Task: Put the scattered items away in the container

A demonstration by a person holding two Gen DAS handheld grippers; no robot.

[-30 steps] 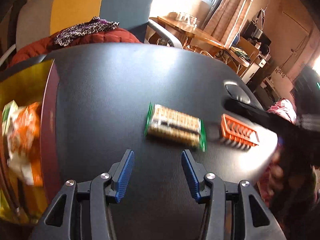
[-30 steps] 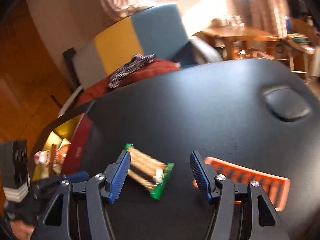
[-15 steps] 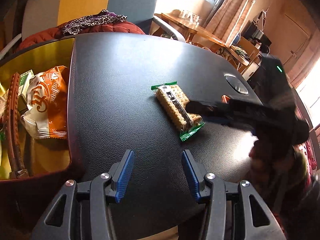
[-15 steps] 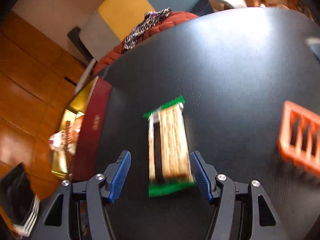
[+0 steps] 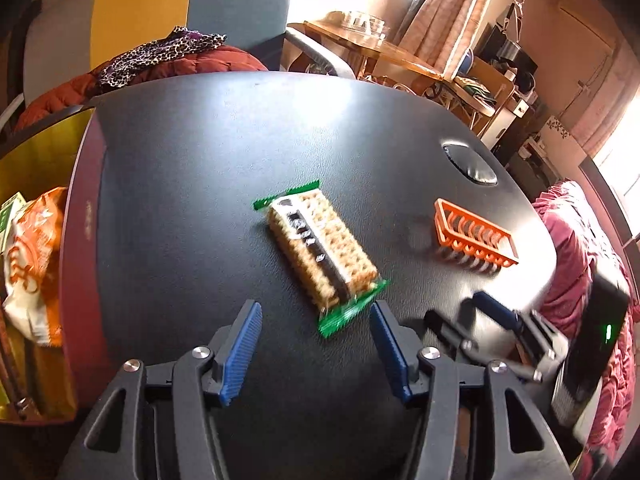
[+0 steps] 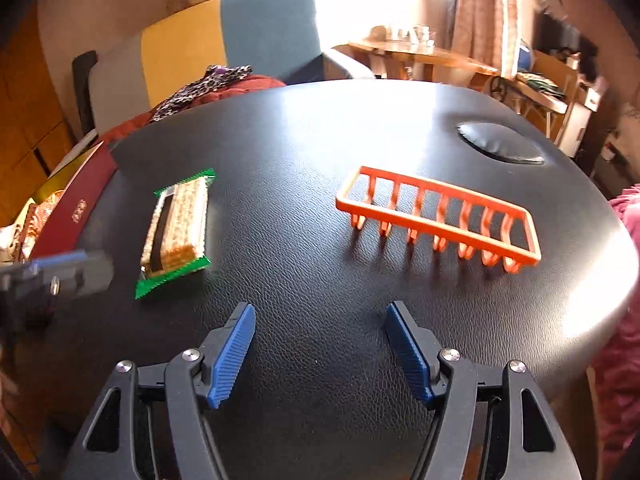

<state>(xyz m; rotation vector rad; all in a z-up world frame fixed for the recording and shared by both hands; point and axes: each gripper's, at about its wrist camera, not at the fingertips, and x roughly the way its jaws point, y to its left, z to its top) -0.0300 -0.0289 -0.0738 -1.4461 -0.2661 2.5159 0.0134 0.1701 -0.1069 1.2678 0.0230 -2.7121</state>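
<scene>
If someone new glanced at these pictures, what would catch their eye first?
Probably the orange rack, bright against the black table, on its right side. Next, the green-edged cracker packet lying just ahead of the open left tool, with the red-rimmed container of snacks at far left.

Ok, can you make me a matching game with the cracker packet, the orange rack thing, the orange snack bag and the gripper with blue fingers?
Things:
1. green-edged clear cracker packet
2. orange plastic slotted rack
3. orange-and-white snack bag
4. left gripper with blue ribbed pads

Places or states:
A. inside the yellow-lined dark red box
B. open, holding nothing
C. on the black table, just ahead of the left gripper
D. on the table, nearest the oval dimple

Pairs: 1-C, 2-D, 3-A, 4-B
</scene>
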